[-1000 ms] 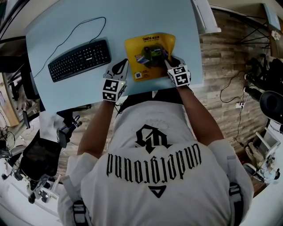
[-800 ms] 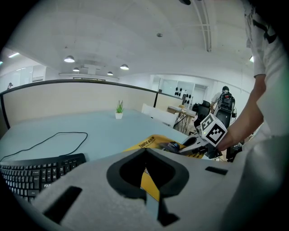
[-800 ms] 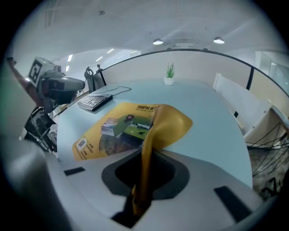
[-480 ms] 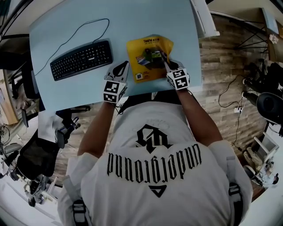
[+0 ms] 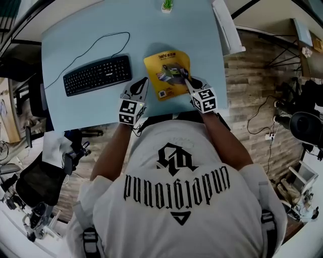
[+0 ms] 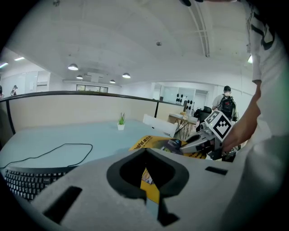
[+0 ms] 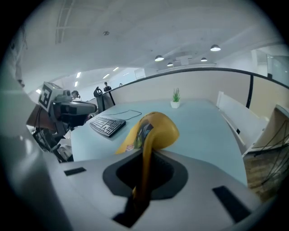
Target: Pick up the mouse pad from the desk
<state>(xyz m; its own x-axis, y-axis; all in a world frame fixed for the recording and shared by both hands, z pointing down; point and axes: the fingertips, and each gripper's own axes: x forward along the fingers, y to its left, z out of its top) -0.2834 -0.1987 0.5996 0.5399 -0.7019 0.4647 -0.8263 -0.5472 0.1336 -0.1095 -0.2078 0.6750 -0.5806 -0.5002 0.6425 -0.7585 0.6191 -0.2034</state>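
The yellow printed mouse pad [image 5: 169,75] hangs curled above the pale blue desk [image 5: 75,45], held from both sides. My right gripper [image 5: 187,84] is shut on its right edge; in the right gripper view the mouse pad [image 7: 158,128] rises bent from between the closed jaws of the right gripper [image 7: 139,194]. My left gripper [image 5: 144,83] pinches the left edge, and a yellow strip of the mouse pad [image 6: 149,143] runs into the seam of the left gripper [image 6: 149,198]. The right gripper [image 6: 203,140] also shows in the left gripper view.
A black keyboard [image 5: 98,74] with its cable lies on the desk to the left of the pad. A small potted plant [image 5: 167,5] stands at the far edge. A white board [image 5: 224,25] lies along the desk's right edge. A dark chair [image 5: 40,181] stands at lower left.
The right jaws closed on the pad's right edge. Both grippers then rose with the pad, which went from lying flat to curled and lifted off the desk.
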